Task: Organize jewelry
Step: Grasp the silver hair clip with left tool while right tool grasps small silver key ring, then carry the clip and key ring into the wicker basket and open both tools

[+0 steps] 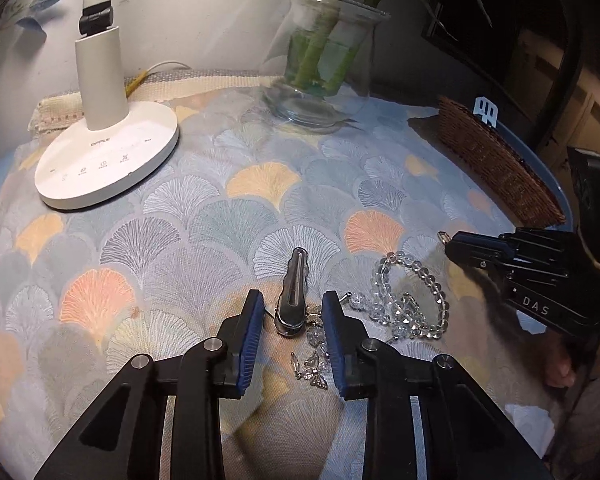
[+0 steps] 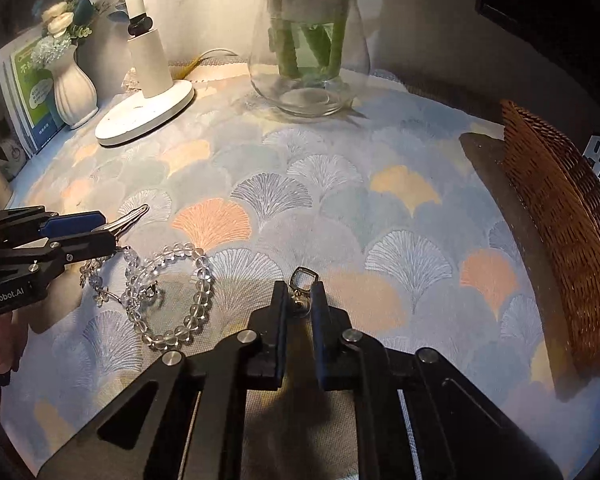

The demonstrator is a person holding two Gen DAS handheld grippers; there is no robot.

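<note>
While our right gripper (image 2: 299, 300) pinches the clasp (image 2: 303, 278), left gripper (image 1: 293, 312) jaws half-open astride the hair clip (image 1: 293, 292) beside the bracelet (image 1: 412, 300); next, basket (image 2: 560, 216).

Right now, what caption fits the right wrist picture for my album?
Right gripper pinches a small metal clasp charm beside a clear bead bracelet on a fan-patterned tablecloth.

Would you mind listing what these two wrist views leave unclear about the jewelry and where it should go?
- Wicker basket, both views: only its outer wall shows; the contents are hidden.
- Small clasp piece in the right gripper, right wrist view: the fingers cover its lower part.
- Tiny charms below the silver hair clip, left wrist view: too small to identify.
</note>
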